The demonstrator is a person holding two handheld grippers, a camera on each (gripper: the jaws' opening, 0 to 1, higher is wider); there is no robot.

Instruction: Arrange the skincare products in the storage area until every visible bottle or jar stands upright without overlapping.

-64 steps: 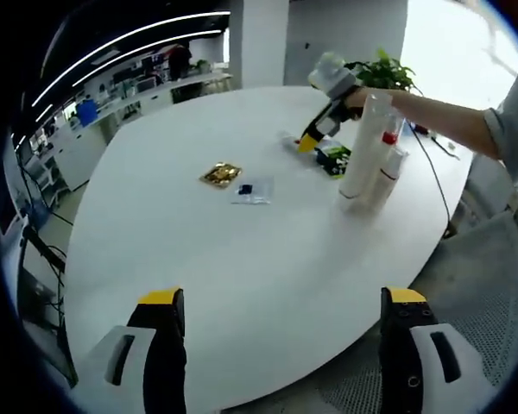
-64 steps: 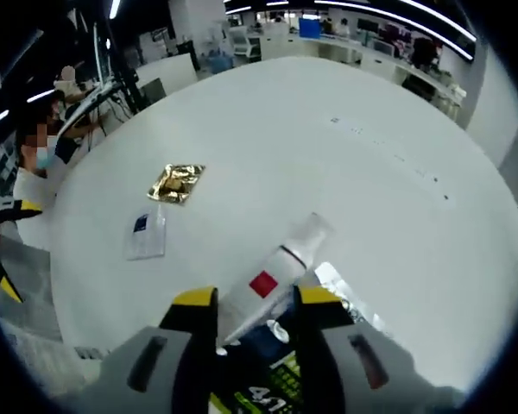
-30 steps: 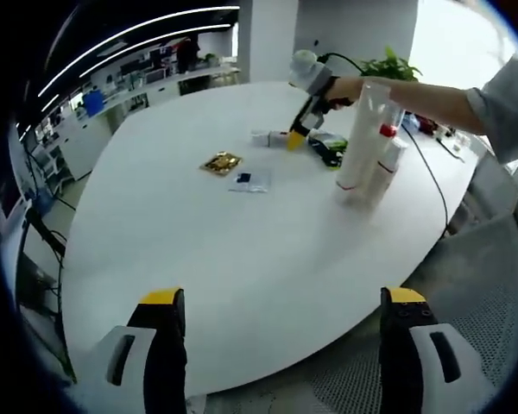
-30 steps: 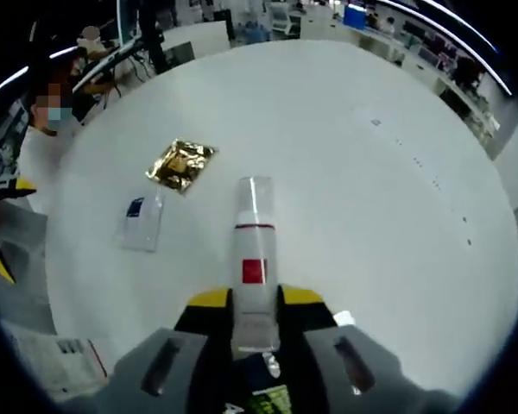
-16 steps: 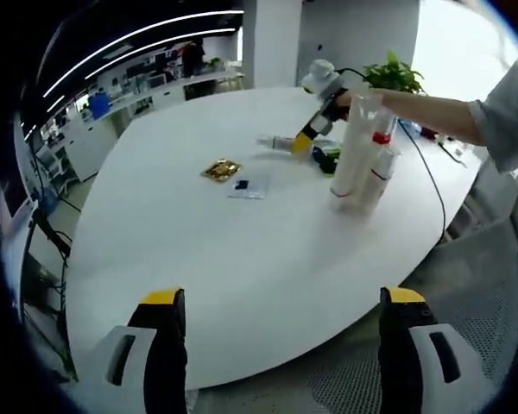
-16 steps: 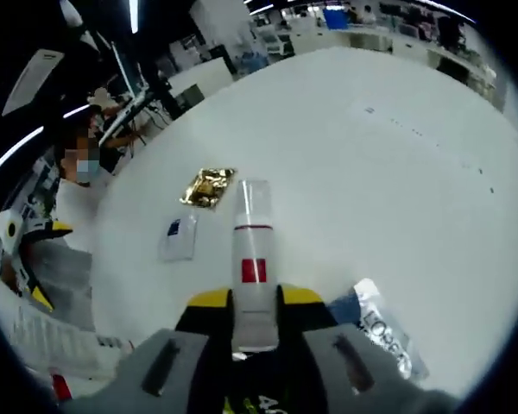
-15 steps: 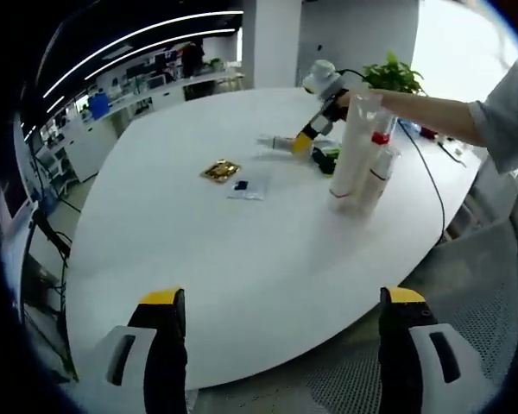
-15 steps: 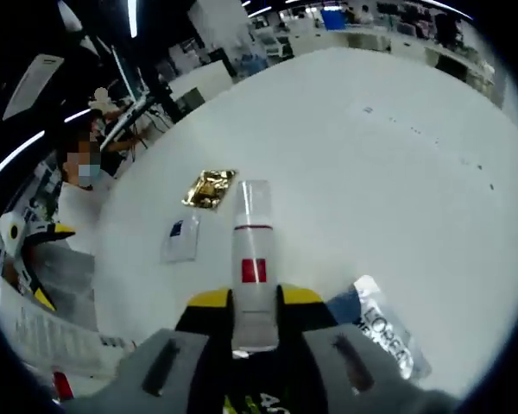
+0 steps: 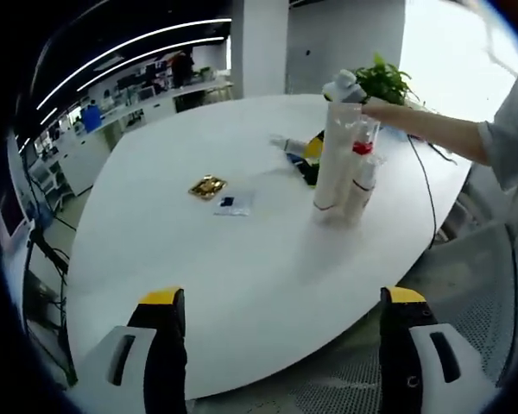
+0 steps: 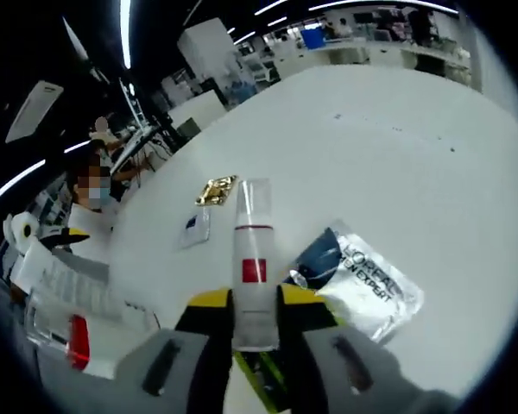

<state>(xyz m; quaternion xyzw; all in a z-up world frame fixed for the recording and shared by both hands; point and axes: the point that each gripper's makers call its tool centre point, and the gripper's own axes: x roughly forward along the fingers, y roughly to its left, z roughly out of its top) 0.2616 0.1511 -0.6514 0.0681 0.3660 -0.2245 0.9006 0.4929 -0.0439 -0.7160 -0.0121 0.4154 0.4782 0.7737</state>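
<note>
Your right gripper [image 10: 255, 304] was clamped on the white bottle [image 10: 254, 259], held above the table [image 10: 397, 164] (over a silver sachet [image 10: 363, 280]). Your left gripper [image 9: 285, 302] hung wide apart off the table's near edge, two tall bottles [image 9: 335, 164] upright toward the far edge.

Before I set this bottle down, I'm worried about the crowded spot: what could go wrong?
The right gripper holds the bottle near its base, so it might tip on release. Two upright bottles stand close together; a nudge could topple them. Sachets lie below, a poor footing.
</note>
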